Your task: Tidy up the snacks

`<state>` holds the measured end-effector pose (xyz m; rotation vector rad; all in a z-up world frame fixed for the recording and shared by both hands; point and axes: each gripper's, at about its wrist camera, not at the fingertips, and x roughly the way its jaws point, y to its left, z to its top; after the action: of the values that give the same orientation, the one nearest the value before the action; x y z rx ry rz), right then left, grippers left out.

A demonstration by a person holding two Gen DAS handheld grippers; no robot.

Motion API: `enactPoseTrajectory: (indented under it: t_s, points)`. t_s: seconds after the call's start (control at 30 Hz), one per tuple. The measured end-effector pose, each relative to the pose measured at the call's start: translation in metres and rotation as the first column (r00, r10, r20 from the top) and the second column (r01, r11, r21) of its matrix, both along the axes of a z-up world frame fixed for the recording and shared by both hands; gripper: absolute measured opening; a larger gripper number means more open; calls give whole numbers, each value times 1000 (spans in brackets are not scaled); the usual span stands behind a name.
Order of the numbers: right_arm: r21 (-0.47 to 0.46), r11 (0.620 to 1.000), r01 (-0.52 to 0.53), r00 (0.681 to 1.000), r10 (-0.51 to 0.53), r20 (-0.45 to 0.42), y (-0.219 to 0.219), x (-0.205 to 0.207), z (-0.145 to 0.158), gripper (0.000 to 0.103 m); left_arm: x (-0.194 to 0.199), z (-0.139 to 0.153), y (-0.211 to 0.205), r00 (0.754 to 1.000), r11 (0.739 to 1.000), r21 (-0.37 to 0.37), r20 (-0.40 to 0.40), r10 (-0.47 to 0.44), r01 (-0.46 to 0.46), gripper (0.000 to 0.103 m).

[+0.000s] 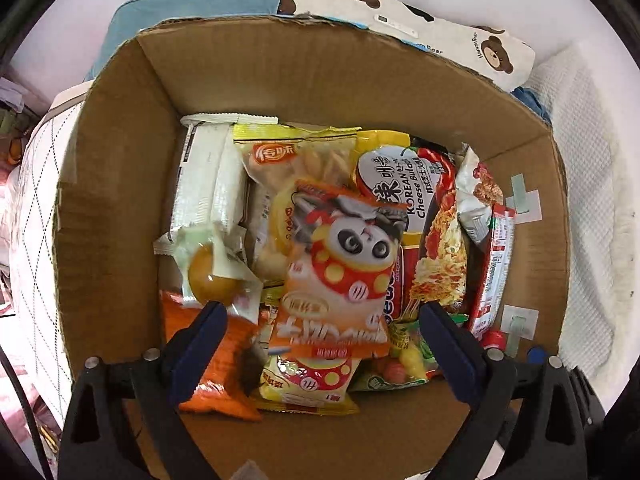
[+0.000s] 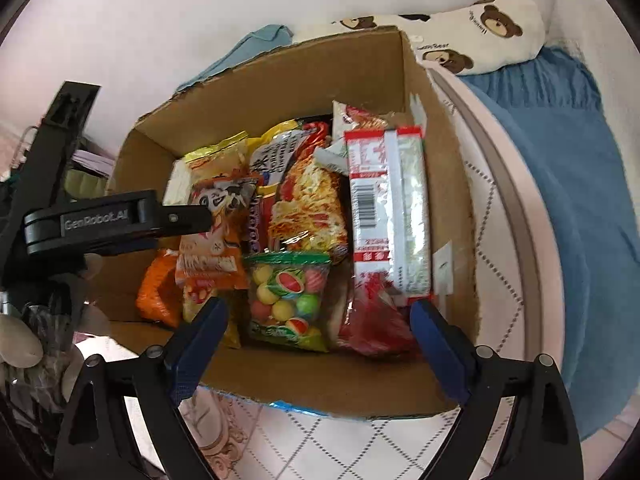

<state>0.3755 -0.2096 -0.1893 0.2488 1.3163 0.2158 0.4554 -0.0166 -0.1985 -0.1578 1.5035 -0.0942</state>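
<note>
An open cardboard box (image 1: 320, 80) holds several snack packets. My left gripper (image 1: 324, 312) hangs open straight above it. An orange panda packet (image 1: 340, 264) lies loose between its fingers, with neither pad touching it. Around that packet lie a Korean cheese noodle pack (image 1: 424, 216), a wrapped round bun (image 1: 210, 276) and white packets (image 1: 208, 176). My right gripper (image 2: 318, 308) is open over the box's near edge (image 2: 320, 384), above a fruit candy bag (image 2: 288, 296). A red-and-white noodle pack (image 2: 388, 216) leans against the right wall. One of the left gripper's fingers (image 2: 188, 216) reaches in from the left.
The box sits on a quilted mattress (image 2: 484, 208). A bear-print pillow (image 1: 440, 28) and a teal cloth (image 1: 192, 4) lie behind it. A blue blanket (image 2: 560, 180) covers the bed to the right. A white towel (image 1: 580, 160) lies beside the box.
</note>
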Motion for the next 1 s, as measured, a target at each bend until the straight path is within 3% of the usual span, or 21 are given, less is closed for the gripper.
enactPoseTrajectory:
  t_s: [0.23,0.7,1.0]
  points:
    - [-159,987,13,1000,-9,29,8,19,7,100,-15,15,19,998,999,49,51,20,-22,98]
    - [-210,977,32,999,-26,31,13,19,4,100,-45,30,32,993,996,89,118,20,-31,98]
    - [-207,977,55,989,-25,146,13,-11,52,100,-81,72,28,964,989,140,266,14,-53,98]
